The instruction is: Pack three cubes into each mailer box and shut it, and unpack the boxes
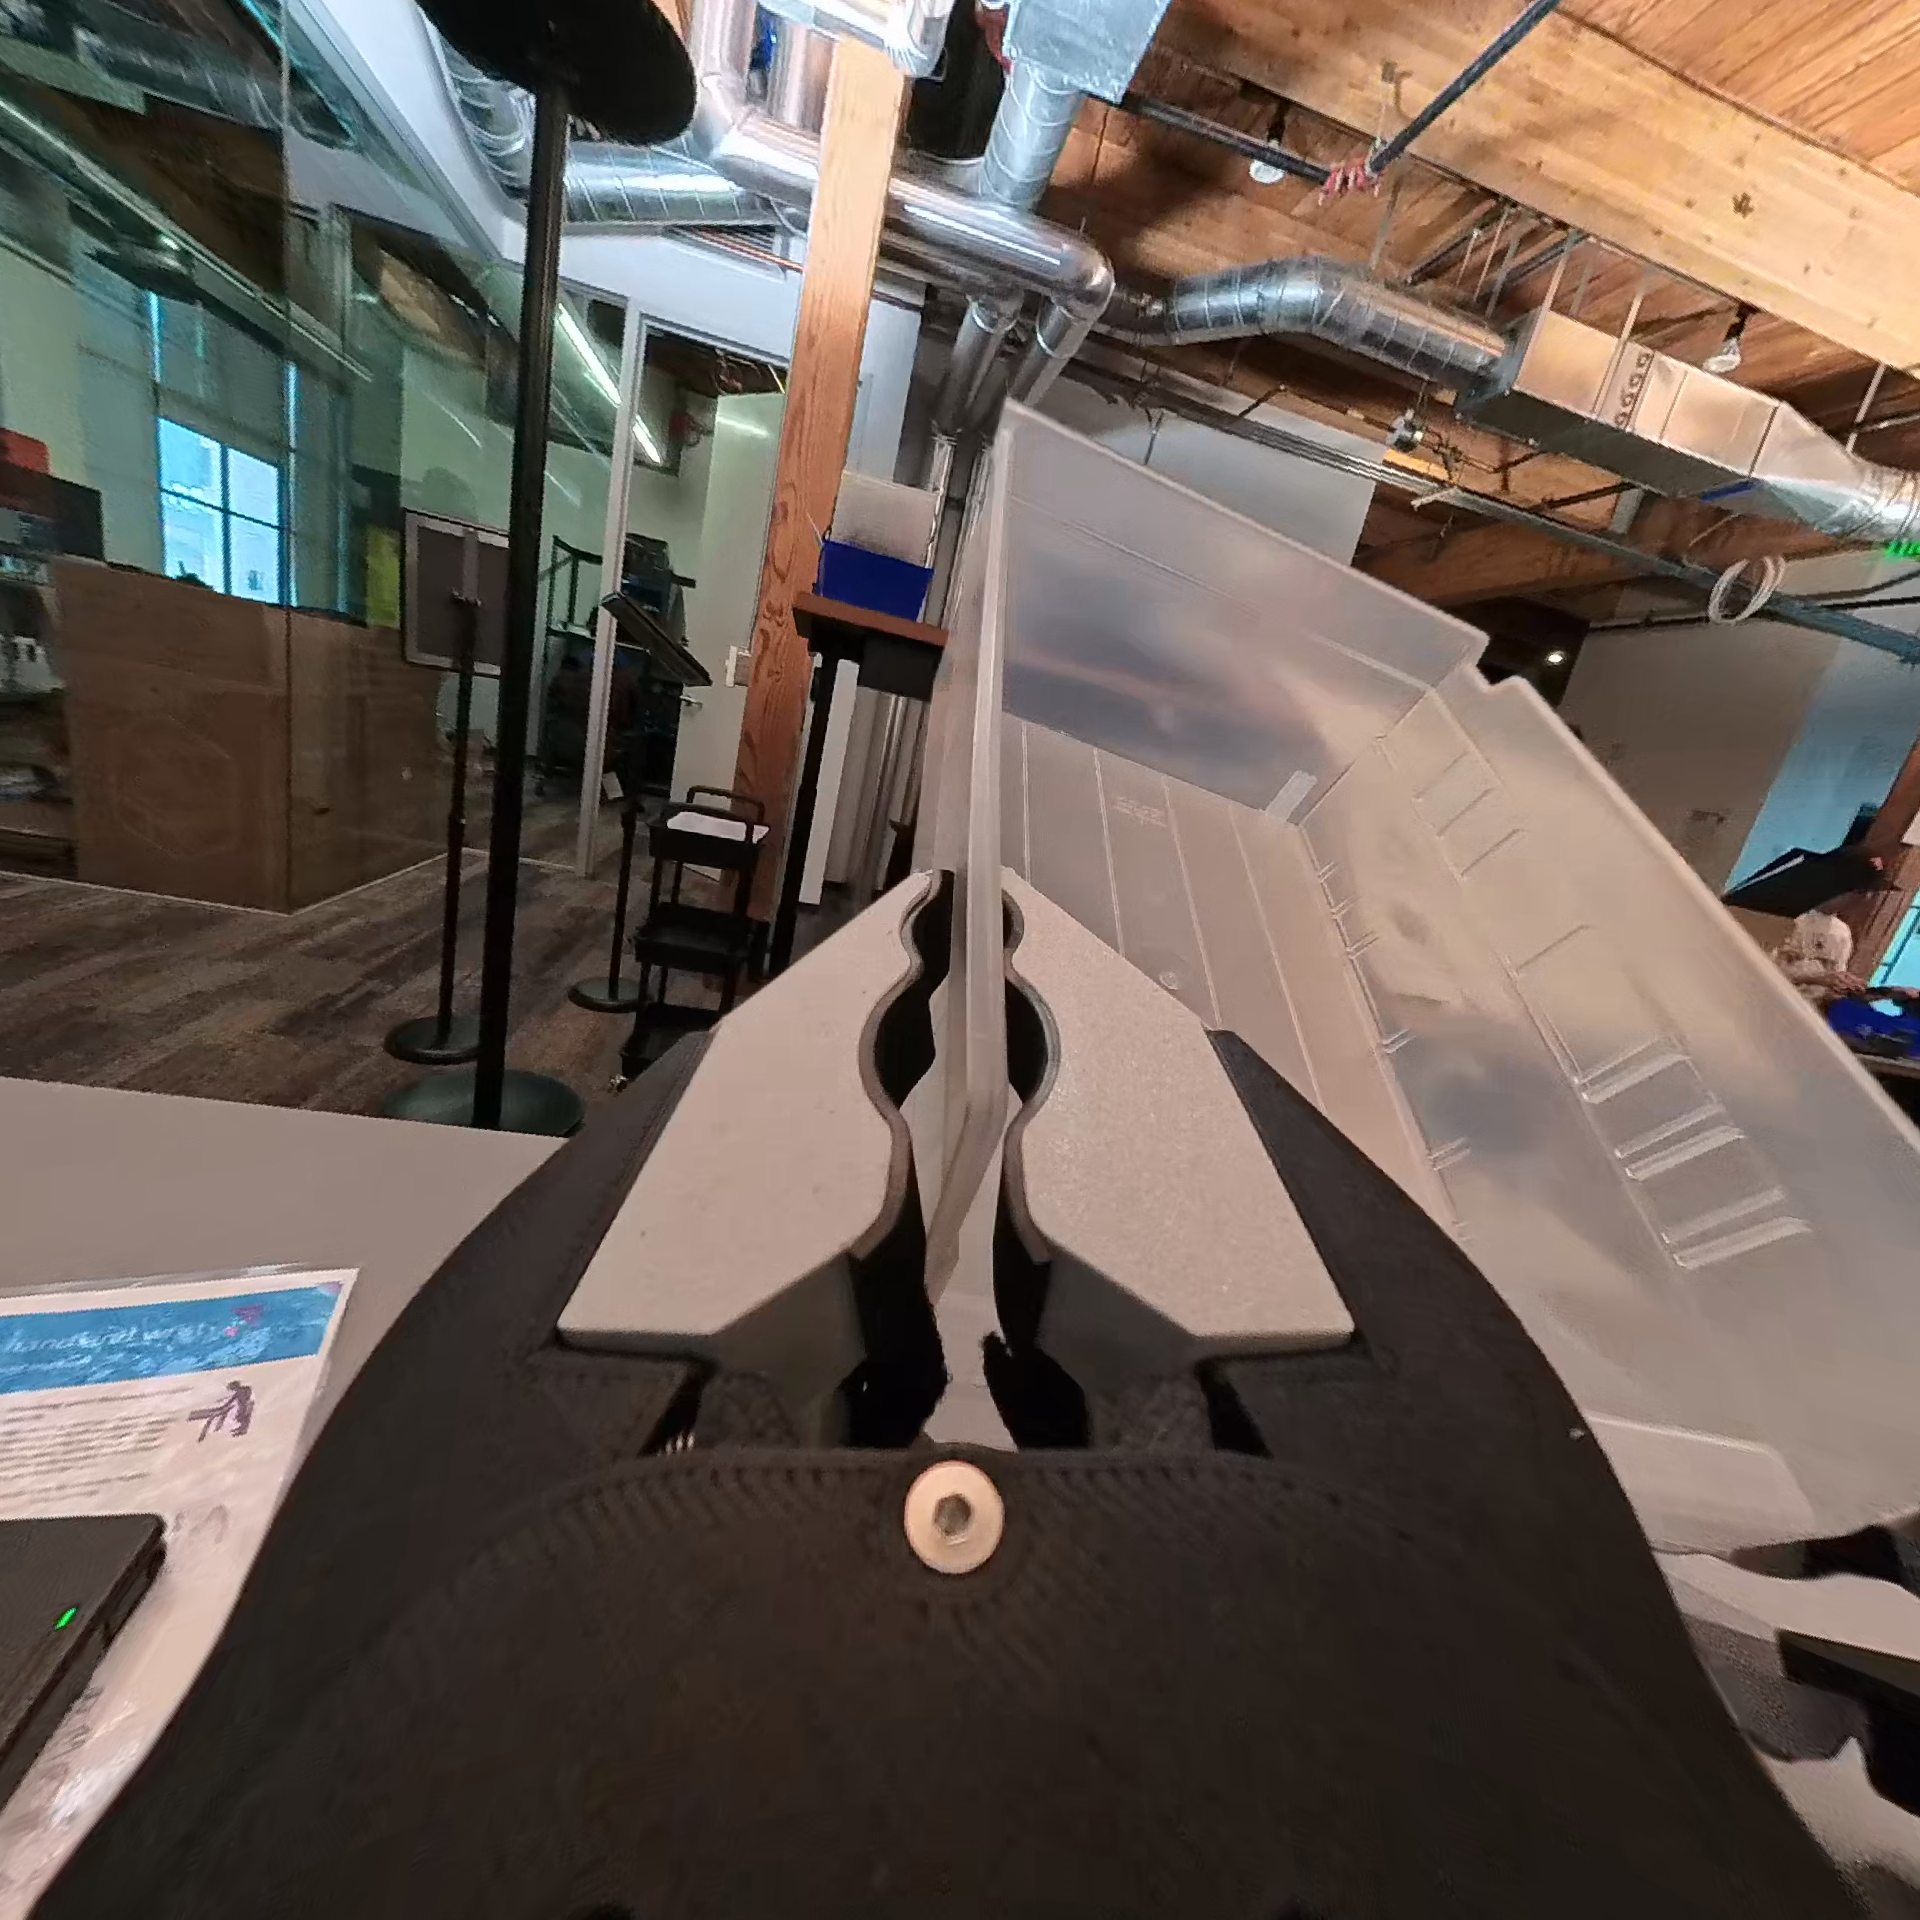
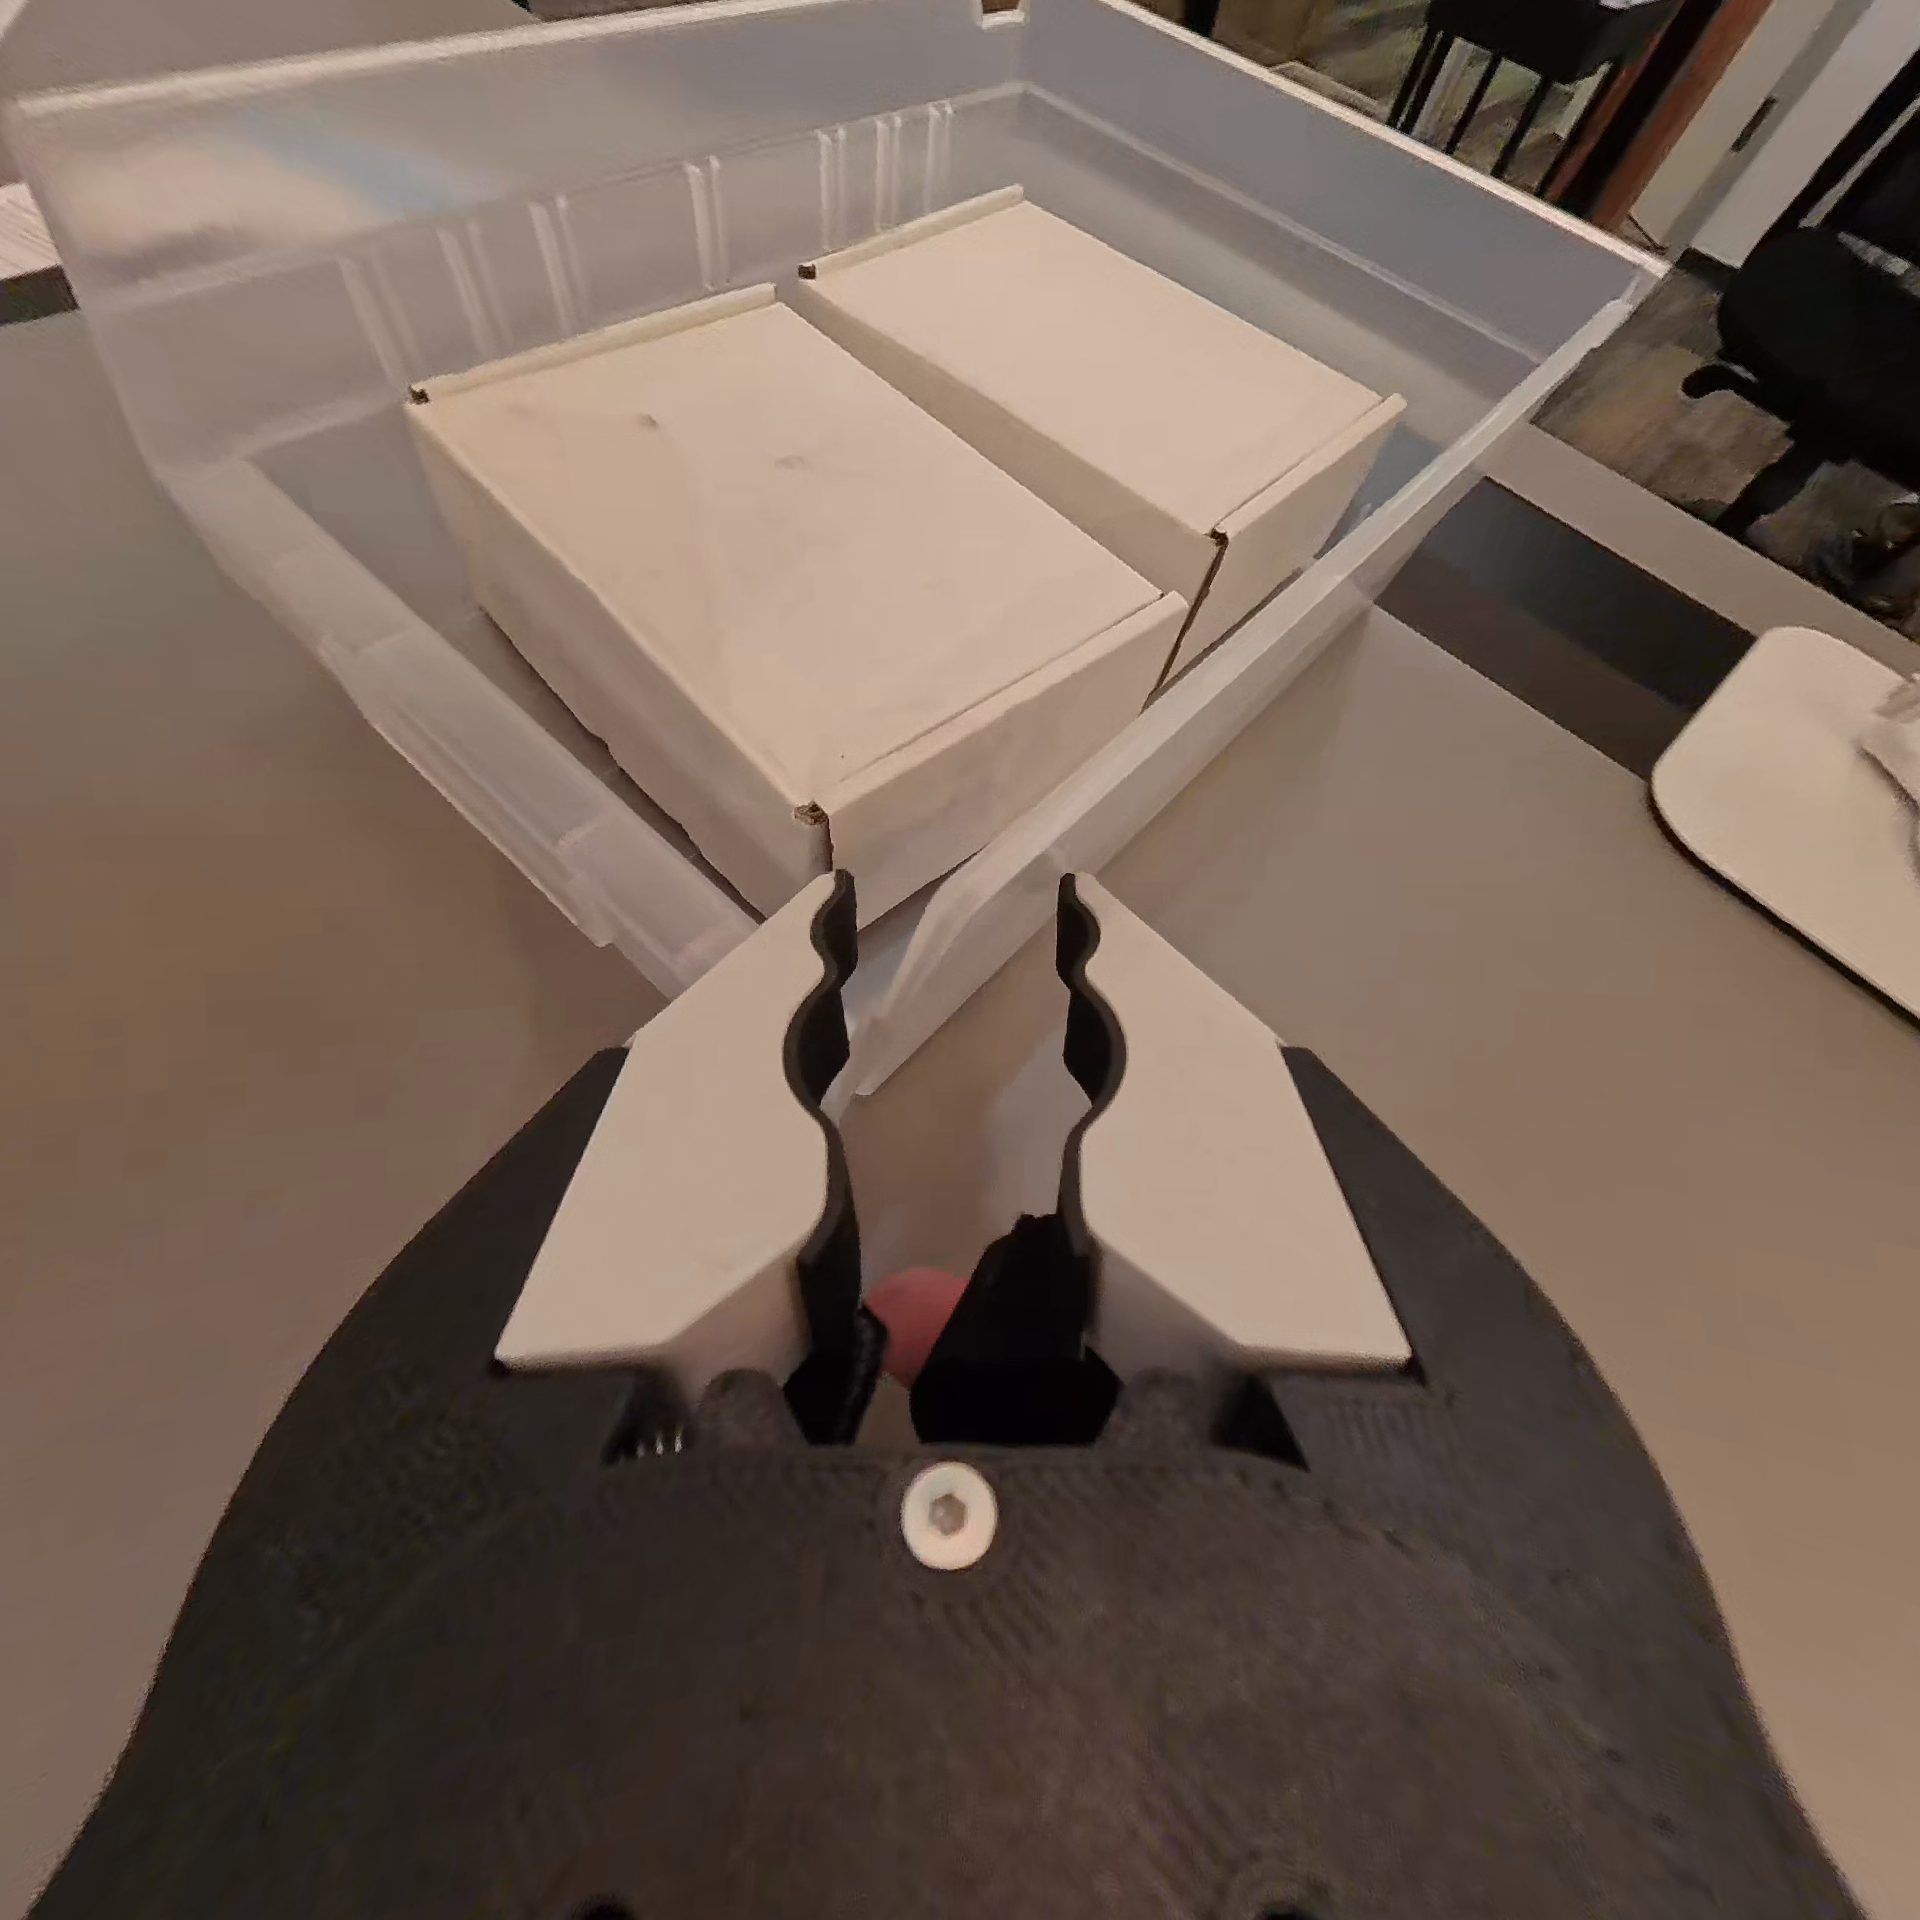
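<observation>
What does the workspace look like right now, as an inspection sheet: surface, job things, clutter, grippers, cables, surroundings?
Surface: grey table, mostly bare.
Job's things: two white mailer boxes, both shut, side by side in a clear plastic bin; no cubes seen.
Clutter: printed leaflet and black device at the left; white flat pad at the right.
Grippers: left gripper shut on the wall of a tilted clear bin; right gripper open, astride the bin's near wall.
Cables: nothing seen on the table.
Surroundings: black stands, ceiling ducts, wooden post, office chair.

Left claw (image 1: 971, 904) clamped tight, tilted upward, right claw (image 2: 956, 914) parted, angled downward
</observation>
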A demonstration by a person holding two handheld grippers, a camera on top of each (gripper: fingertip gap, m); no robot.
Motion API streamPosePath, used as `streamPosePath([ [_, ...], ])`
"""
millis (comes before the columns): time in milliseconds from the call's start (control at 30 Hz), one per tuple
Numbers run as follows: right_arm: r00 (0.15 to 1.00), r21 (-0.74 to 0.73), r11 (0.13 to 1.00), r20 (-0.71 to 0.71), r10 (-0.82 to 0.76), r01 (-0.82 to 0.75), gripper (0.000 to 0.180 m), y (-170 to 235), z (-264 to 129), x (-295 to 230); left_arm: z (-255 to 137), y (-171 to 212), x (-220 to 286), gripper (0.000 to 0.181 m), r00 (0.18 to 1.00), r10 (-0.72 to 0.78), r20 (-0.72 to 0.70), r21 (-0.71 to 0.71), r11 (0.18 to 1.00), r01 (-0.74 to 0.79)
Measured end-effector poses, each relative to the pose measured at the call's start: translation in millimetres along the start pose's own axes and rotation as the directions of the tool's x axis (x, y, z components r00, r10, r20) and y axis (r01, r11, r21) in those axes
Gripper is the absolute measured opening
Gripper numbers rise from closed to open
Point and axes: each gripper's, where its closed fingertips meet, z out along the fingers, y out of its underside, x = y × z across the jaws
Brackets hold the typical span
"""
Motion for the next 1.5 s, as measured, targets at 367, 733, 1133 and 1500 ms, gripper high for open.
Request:
streamPosePath([
  [367, 0.995, 0.222, 0.973, 0.085, 0.051, -0.069, 0.054, -24, -98, 51, 28, 19, 89, 0.002, 0.982, -0.004, -0.190, -0.041, 0.999, -0.004],
  [733, 0.975, 0.434, 0.879, -0.008, 0.222, -0.197, 0.087, 31, -286, 121, 37, 99, 318, 0.003, 0.890, 0.028, -0.456, -0.182, 0.975, -0.124],
  [1133, 0.874, 0.449, 0.786, -0.020, 0.485, -0.425, 0.095, 129, -343, 145, 42, 269, 444, 0.003, 0.836, -0.222, -0.501, -0.544, 0.832, -0.105],
  [1500, 0.815, 0.464, 0.786, -0.205, 0.543, -0.407, 0.110, 145, -350, 206, 39, 307, 519, 0.004, 0.822, -0.290, -0.490, -0.588, 0.806, -0.066],
])
